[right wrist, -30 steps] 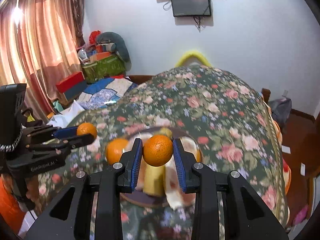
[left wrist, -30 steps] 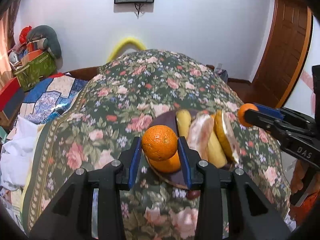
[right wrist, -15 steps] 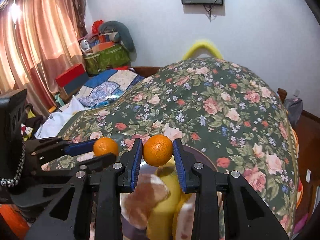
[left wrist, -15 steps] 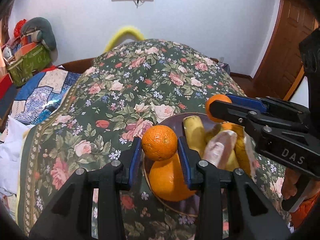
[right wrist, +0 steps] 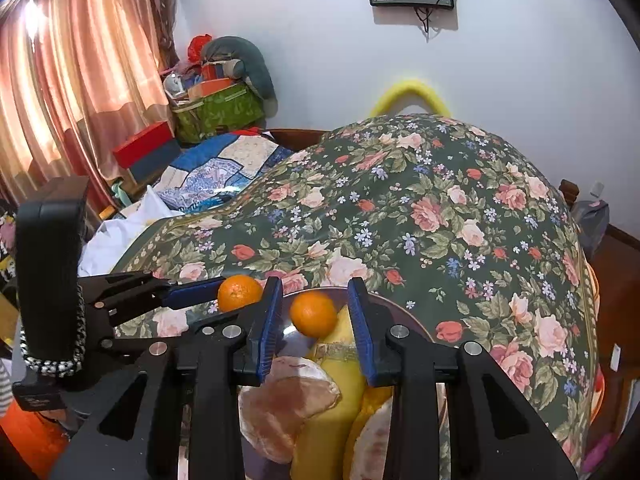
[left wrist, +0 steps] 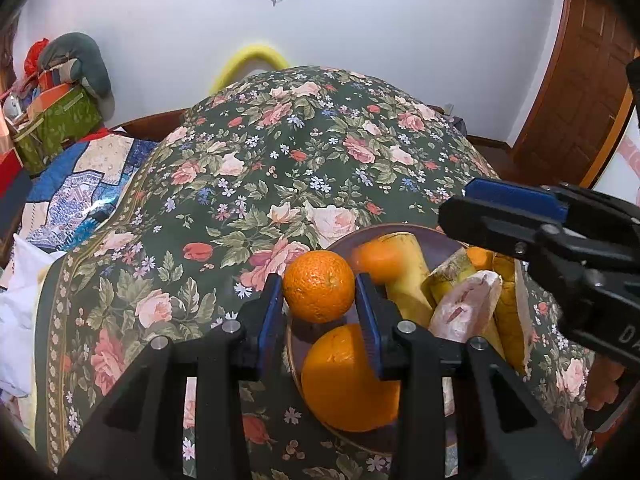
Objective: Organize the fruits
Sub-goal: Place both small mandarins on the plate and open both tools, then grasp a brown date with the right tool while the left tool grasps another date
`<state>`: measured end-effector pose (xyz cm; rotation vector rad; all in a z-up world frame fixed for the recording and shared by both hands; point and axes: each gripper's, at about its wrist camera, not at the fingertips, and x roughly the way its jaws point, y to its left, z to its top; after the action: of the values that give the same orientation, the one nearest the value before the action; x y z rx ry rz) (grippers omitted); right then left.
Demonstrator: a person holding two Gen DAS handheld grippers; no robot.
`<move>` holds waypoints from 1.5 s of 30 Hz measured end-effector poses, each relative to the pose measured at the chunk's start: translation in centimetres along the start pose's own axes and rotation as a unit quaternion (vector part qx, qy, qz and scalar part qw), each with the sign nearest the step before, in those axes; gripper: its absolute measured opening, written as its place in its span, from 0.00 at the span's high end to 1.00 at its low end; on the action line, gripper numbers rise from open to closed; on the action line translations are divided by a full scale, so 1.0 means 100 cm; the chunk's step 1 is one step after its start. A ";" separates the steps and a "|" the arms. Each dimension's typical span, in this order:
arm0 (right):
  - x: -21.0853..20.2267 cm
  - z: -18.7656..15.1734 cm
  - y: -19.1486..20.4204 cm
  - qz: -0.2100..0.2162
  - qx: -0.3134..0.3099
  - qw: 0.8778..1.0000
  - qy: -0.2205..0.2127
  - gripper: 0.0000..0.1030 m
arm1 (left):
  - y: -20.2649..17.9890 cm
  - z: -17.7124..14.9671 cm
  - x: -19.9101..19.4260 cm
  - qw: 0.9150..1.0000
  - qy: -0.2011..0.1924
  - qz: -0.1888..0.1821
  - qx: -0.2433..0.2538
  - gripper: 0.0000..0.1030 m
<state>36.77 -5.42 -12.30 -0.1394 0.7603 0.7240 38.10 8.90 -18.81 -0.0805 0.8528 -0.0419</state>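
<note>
On a table draped in a floral cloth, a dark plate of fruit sits near the front edge, seen from two hand-held grippers reaching over it. At left, the left gripper is clamped on a small orange, both blue pads pressing its sides, hanging over the plate's near left rim, probably ready to be set down. Directly beneath lies a larger orange on the plate. The held fruit is round, so it has no long axis; a dimple faces the camera. Further right, a banana lies lengthwise, its long axis running away from the viewer toward the far rim, beside pale peeled citrus segments. At right, the right gripper has its jaws apart around a second small orange, gaps showing on both sides; that fruit appears to rest against the banana, seemingly just let go
</note>
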 end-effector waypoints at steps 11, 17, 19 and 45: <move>-0.021 -0.009 -0.010 -0.012 0.008 1.000 -0.022 0.70 | -0.005 0.005 0.011 1.000 0.015 -0.011 0.001 0.64; -0.031 -0.014 -0.019 -0.015 0.016 0.999 -0.029 0.70 | -0.010 0.005 0.004 1.000 0.008 -0.015 0.003 0.44; -0.033 -0.017 -0.020 -0.018 0.016 0.999 -0.030 0.70 | -0.008 0.004 -0.005 1.000 0.001 -0.009 0.006 0.44; -0.091 -0.106 -0.013 -0.073 0.021 0.997 -0.002 0.60 | 0.031 -0.086 -0.120 0.999 -0.028 0.023 -0.029 0.44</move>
<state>26.89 -15.25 -14.08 -0.1530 0.7531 0.5689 23.74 12.36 -15.67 -0.1152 0.7996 0.0286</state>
